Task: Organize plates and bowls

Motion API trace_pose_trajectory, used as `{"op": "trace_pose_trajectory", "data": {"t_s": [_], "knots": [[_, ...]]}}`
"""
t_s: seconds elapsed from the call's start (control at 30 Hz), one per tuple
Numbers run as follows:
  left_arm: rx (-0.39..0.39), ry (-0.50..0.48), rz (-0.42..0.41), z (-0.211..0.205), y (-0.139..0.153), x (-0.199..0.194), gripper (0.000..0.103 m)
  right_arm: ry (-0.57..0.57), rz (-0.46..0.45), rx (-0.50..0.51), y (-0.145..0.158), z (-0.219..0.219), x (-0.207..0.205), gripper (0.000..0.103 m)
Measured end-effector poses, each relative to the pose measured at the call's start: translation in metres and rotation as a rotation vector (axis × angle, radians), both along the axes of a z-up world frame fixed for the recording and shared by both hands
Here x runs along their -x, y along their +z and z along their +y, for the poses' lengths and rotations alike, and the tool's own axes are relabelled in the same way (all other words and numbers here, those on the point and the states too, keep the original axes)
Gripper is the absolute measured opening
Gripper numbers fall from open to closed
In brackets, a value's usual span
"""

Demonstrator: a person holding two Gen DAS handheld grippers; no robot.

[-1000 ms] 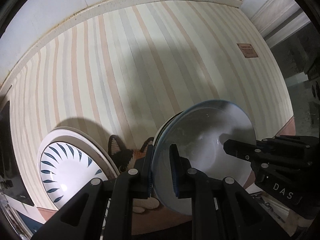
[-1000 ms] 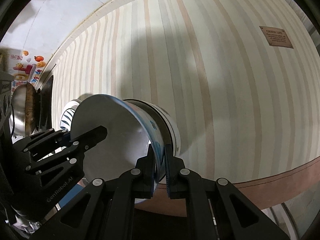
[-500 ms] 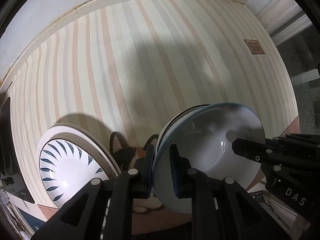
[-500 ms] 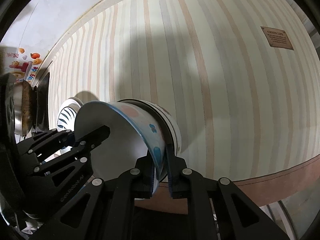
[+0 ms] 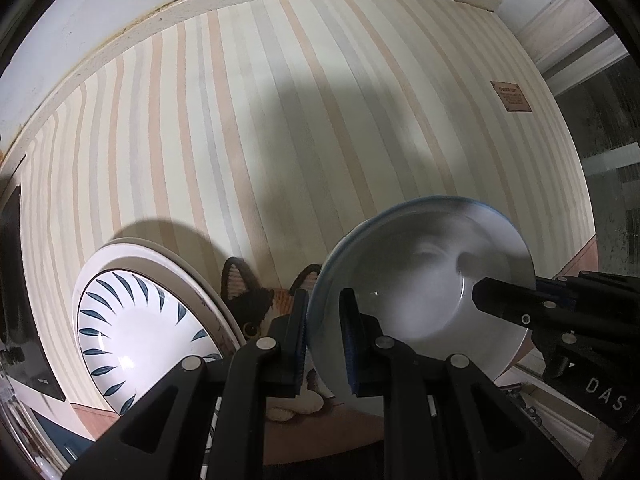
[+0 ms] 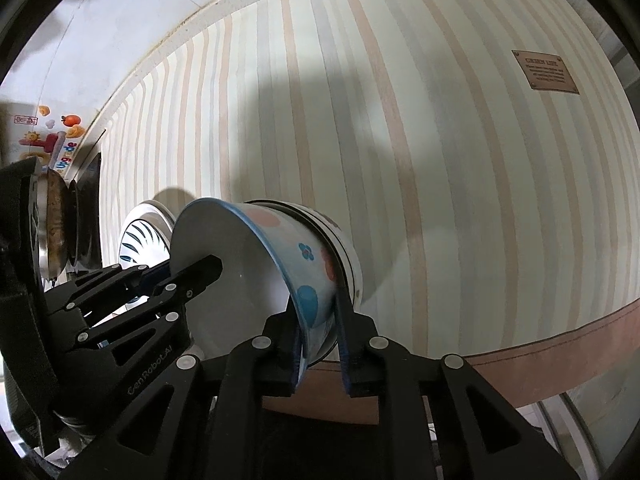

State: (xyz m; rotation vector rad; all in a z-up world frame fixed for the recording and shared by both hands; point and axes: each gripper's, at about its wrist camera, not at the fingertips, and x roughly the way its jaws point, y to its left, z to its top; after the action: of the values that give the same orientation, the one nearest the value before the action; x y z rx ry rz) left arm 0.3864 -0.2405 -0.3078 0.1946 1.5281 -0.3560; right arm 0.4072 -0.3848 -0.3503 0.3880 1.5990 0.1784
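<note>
A bowl point(image 6: 240, 264), white inside with a blue rim and blue and pink spots outside, sits tilted and nested on a white bowl with a dark band point(image 6: 350, 256). My left gripper point(image 5: 324, 340) is shut on the spotted bowl point(image 5: 424, 280) at its near rim. My right gripper point(image 6: 320, 340) straddles the opposite wall; its jaws are opening, and the pads have come off the wall between them. Each gripper shows in the other's view: the right gripper point(image 5: 484, 292) at the bowl's right edge, the left gripper point(image 6: 176, 268) across its left rim.
A white plate with blue leaf marks point(image 5: 136, 328) lies on a larger cream plate to the left. A cat-shaped piece point(image 5: 252, 304) lies between plate and bowls. The striped cloth point(image 5: 280, 140) carries a brown label point(image 5: 512, 96). A pan point(image 6: 56, 224) and a black hob point(image 5: 24, 300) stand far left.
The right jaws have spread apart around the bowl's wall. The spotted bowl has tipped so that more of its outside shows, and in the left view it now hides the bowl under it.
</note>
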Motion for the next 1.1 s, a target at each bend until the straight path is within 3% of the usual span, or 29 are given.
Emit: {"op": "trace_pose_trajectory", "data": {"t_s": [0.37,0.5,0.57,0.63,0.73,0.83,1.0,1.1], "knots": [[0.011,-0.009,-0.04,-0.003,0.019,0.009,0.014,0.005,-0.023,0.053,0.014,-0.003,0.007,0.018],[0.021,-0.017,-0.094,0.003,0.046,0.017,0.014,0.0,-0.064,0.086,0.035,-0.005,0.015,0.019],[0.033,-0.02,-0.122,0.005,0.063,0.023,0.015,-0.004,-0.092,0.095,0.051,-0.007,0.022,0.027],[0.057,-0.012,-0.149,0.011,0.083,0.028,0.019,-0.013,-0.131,0.108,0.071,-0.008,0.031,0.048],[0.094,-0.011,-0.188,0.017,0.111,0.039,0.022,-0.024,-0.195,0.121,0.102,-0.008,0.046,0.059],[0.124,-0.003,-0.208,0.023,0.132,0.049,0.03,-0.03,-0.245,0.129,0.13,-0.006,0.062,0.067],[0.147,0.002,-0.235,0.029,0.153,0.062,0.066,-0.03,-0.309,0.158,0.167,-0.001,0.087,0.076],[0.157,-0.003,-0.248,0.031,0.163,0.07,0.072,-0.029,-0.319,0.157,0.179,0.0,0.095,0.081]]}}
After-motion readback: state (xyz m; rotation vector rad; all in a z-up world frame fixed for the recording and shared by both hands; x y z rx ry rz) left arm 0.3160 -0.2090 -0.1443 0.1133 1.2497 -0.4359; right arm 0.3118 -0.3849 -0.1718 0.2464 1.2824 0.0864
